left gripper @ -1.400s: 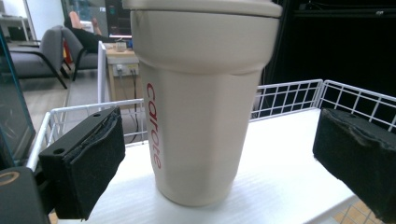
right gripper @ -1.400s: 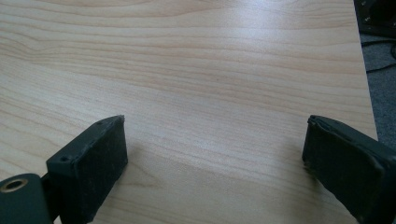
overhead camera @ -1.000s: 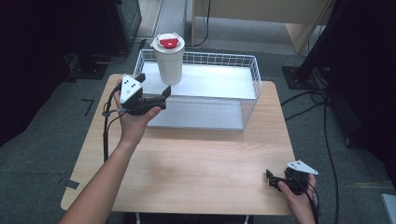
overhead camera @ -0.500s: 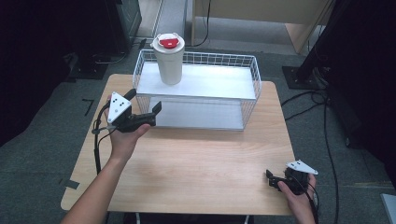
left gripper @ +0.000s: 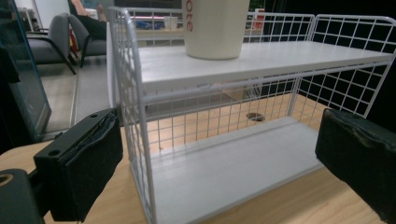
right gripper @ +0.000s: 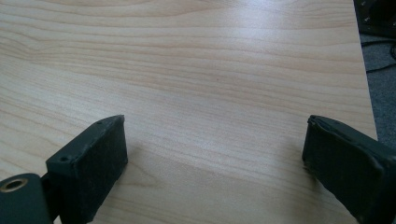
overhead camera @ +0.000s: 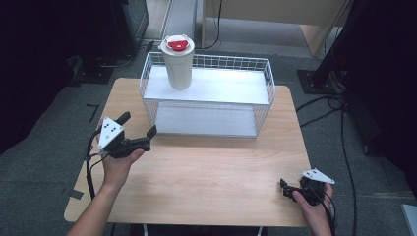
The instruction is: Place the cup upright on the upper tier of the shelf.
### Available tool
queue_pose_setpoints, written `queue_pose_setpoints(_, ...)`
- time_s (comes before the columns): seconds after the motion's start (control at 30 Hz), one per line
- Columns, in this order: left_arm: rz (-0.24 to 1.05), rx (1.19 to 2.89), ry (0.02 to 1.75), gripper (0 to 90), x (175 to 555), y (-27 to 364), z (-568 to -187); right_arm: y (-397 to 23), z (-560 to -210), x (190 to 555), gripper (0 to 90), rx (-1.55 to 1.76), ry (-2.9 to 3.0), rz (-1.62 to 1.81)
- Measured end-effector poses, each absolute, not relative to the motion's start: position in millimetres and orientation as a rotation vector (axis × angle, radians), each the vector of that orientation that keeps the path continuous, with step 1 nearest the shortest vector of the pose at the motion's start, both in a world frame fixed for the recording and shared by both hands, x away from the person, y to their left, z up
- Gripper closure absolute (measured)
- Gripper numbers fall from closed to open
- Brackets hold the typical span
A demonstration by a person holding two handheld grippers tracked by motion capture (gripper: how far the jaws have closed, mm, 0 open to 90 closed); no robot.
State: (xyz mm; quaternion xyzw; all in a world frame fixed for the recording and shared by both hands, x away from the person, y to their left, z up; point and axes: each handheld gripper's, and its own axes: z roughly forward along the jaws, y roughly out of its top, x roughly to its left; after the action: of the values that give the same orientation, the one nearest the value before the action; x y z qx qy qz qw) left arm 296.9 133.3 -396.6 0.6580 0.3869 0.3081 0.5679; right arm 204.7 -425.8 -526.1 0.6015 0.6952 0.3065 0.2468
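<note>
Two grippers: both held over a wooden table (overhead camera: 206,182), each with nothing between its jaws.
Left gripper (overhead camera: 139,130): held above the left edge of the table, just short of the rack's left end; jaws spread wide, clear of the wire. In the left gripper view its pads (left gripper: 88,168) frame the rack's near left corner, and the right pad is cut off by the picture's edge.
Right gripper (overhead camera: 289,189): low at the table's near right corner, jaws wide apart; whether it rests on the wood cannot be told. The hand hides most of its body in the high view. In the right gripper view both pads (right gripper: 100,163) stand over bare wood, the right one cut by the frame.
Wire rack (overhead camera: 206,61): white, two shelves, standing at the far edge of the table, roughly centred.
Cup (overhead camera: 178,61): white, upright, with a red lid, on the left end of the rack's upper shelf. In the left gripper view only its lower part (left gripper: 215,28) is in frame; red lettering on it is cut off and unreadable.
Surroundings: dark floor and cables; far background of the high view too dim to identify.
</note>
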Motion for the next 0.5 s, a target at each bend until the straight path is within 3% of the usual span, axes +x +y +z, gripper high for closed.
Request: queue_pose_setpoints(0.5,0.724,1.584,1.002,0.6,264,174,-436,-426,-526,205,6.3,1.640,1.896,0.836)
